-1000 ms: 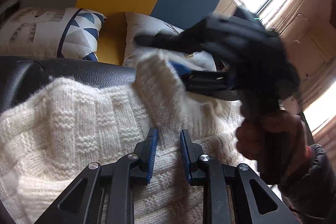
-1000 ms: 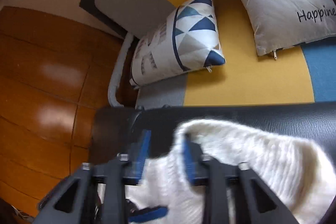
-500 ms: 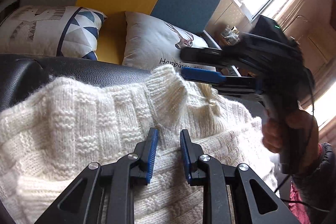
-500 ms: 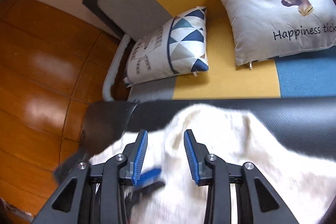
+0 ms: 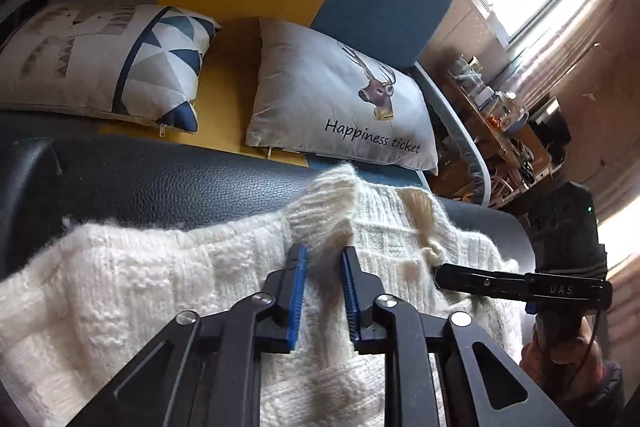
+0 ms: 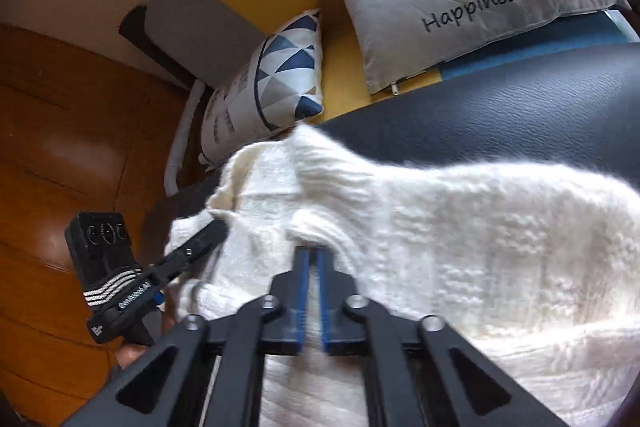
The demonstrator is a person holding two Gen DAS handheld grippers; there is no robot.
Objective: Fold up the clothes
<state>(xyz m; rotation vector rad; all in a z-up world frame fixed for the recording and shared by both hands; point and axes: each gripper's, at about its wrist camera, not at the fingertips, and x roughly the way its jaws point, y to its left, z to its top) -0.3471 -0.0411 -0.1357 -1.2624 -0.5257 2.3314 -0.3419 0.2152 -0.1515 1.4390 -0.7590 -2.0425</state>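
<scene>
1. Right tool [image 6: 311, 255]: our blue pads are nearly together, pinched on a ribbed edge of the white knit sweater [image 6: 460, 247]. Grip looks shallow, right at the fold.
2. Left tool [image 5: 323, 255]: jaws apart, ribbed cuff [image 5: 328, 211] standing between the pads, not clamped as far as we can see.
3. Sweater lies bunched across the black leather surface [image 5: 168, 183], part of it doubled over; sofa with a deer pillow [image 5: 340, 95] and triangle pillow [image 5: 100, 63] sits behind.
4. Our judgement: a fold is in progress; how many are left we can't tell.
5. To do it well: bite deeper on the rib, since loose knit stretches and slips. Keep both tools level, lift just clear of the leather, lay edge on edge, then release.
</scene>
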